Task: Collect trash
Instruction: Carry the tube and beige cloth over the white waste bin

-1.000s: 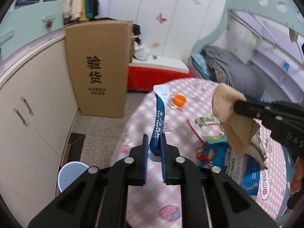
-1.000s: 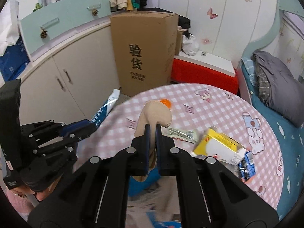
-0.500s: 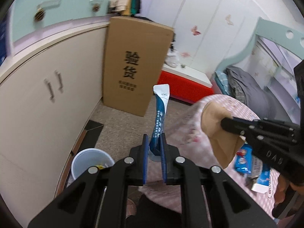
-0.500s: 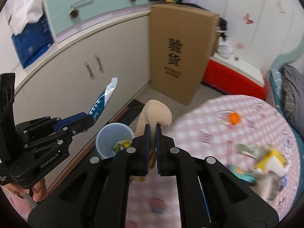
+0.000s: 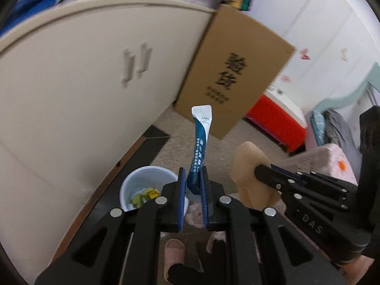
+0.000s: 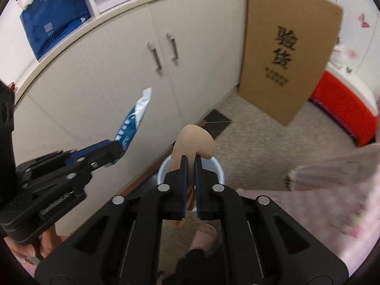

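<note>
- Two grippers hang above a white bin on the floor.
- Left gripper pinches a blue wrapper.
- Right gripper pinches a tan sock over the bin.

Both tools are black with blue finger pads and silver screws. The right tool bears "DAS" lettering. Pink slippers are worn.
</note>
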Tool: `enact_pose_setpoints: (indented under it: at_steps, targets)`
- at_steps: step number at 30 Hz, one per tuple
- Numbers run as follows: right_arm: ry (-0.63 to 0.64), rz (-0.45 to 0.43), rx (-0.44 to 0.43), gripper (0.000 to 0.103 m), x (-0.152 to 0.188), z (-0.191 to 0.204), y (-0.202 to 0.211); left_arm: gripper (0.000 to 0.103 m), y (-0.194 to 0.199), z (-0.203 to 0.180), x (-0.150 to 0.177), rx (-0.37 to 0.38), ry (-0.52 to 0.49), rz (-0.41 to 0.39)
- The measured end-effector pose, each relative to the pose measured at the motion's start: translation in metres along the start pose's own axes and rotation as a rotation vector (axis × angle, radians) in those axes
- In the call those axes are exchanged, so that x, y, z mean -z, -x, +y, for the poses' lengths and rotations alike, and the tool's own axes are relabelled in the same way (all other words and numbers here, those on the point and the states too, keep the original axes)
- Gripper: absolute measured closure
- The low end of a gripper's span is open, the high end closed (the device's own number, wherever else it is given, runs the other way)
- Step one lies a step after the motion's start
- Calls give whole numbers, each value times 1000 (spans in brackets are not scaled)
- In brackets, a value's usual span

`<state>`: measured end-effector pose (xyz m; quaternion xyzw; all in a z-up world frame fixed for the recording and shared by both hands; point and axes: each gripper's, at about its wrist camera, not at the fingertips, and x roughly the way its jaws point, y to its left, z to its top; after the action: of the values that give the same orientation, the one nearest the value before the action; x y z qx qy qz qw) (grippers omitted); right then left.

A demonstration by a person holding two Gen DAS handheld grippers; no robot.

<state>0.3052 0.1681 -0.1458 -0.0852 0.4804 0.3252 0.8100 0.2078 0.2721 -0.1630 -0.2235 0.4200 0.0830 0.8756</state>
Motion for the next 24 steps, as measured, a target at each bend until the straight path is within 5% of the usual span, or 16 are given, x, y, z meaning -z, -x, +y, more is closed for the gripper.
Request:
enact_pose_setpoints:
  at_steps: [2,3,5,13,24]
  targets:
    - [-17,14,-8,90,0,1,-22,92,-10,19,-1,-26,28,10]
    - [-29,26,1,68,1,1,-34,92,-15,25,-1,-40,34,14]
    - [-50,19,10,41,6,-3,-48,92,-24,36,-1,-68,45,25]
    - [-94,65,8,41,27,-18,-61,92,-58,44,5,-90,49,78]
    - [-168,-35,60,38,28,-31,-39,91,-76,22,9,-82,4,108]
